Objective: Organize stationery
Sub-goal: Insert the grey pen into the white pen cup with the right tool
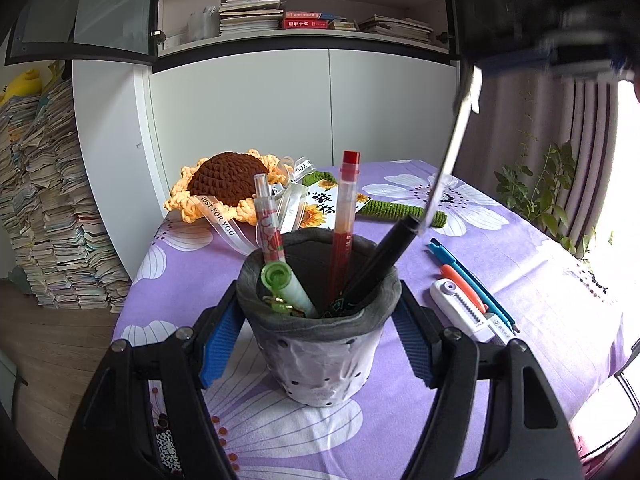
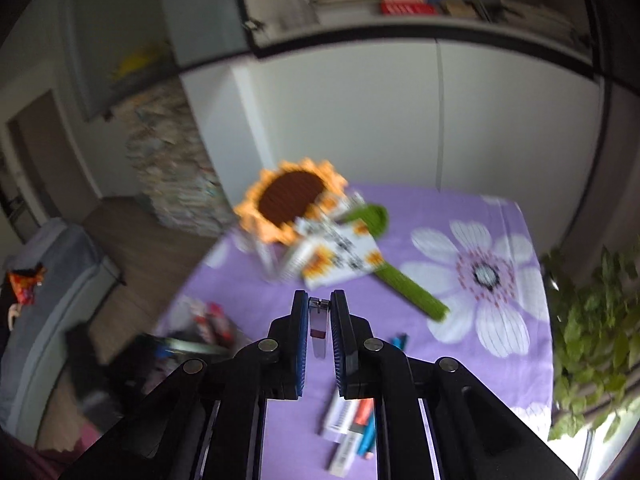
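Now, with the left tongs [image 1: 320,320] clamped round the grey pen pot [image 1: 318,320] on the desk [image 1: 520,264], the right tongs [image 2: 319,320], gripping 1 clear pen [image 2: 319,326] above it, should lower it tip-first between the 4 already inside

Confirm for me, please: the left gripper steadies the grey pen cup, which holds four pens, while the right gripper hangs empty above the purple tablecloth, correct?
Not quite: the right gripper is not empty. The right wrist view shows a slim silvery pen pinched between its pads. The rest stands: the left gripper flanks the grey pen cup, which holds four pens, above the purple tablecloth.
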Demonstrator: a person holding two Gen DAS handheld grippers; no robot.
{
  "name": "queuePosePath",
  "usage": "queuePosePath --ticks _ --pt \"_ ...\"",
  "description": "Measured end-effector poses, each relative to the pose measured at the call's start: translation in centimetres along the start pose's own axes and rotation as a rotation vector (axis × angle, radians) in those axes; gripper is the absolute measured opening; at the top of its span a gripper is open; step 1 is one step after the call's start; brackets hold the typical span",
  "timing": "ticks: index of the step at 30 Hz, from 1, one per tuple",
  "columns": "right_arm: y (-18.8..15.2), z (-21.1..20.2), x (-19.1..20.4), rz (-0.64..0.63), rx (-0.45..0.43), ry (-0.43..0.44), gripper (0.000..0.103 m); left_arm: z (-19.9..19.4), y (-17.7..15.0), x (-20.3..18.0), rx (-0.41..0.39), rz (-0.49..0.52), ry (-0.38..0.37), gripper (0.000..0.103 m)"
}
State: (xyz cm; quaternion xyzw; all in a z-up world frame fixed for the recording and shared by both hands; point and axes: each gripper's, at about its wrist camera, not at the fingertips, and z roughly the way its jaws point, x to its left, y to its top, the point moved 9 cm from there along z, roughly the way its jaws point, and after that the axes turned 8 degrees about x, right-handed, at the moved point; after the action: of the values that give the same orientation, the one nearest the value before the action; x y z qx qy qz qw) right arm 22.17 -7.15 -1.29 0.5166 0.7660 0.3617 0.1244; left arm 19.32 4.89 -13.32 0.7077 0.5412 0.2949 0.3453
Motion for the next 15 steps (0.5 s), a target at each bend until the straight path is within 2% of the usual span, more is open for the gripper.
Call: queuePosePath --ticks 4,8,12,15 --pt "1.8 -2.8 4.5 -0.078 -0.083 0.087 0.012 0.0 0.0 0.0 0.002 -0.001 -0.001 0.070" --pt "2.8 -3.7 7.5 -0.126 -0.105 0.140 0.012 0.0 0.0 0.0 0.002 -0.005 -0.005 0.070" --pt "2.6 -1.9 9.0 -0.169 -0.079 0.142 0.012 0.0 0.1 -0.1 0.003 -0.003 -0.006 0.070" --pt "1.7 0.9 9.4 -0.203 -0.031 0.106 0.012 0.0 0.1 -0.1 0.001 -0.001 -0.006 0.070"
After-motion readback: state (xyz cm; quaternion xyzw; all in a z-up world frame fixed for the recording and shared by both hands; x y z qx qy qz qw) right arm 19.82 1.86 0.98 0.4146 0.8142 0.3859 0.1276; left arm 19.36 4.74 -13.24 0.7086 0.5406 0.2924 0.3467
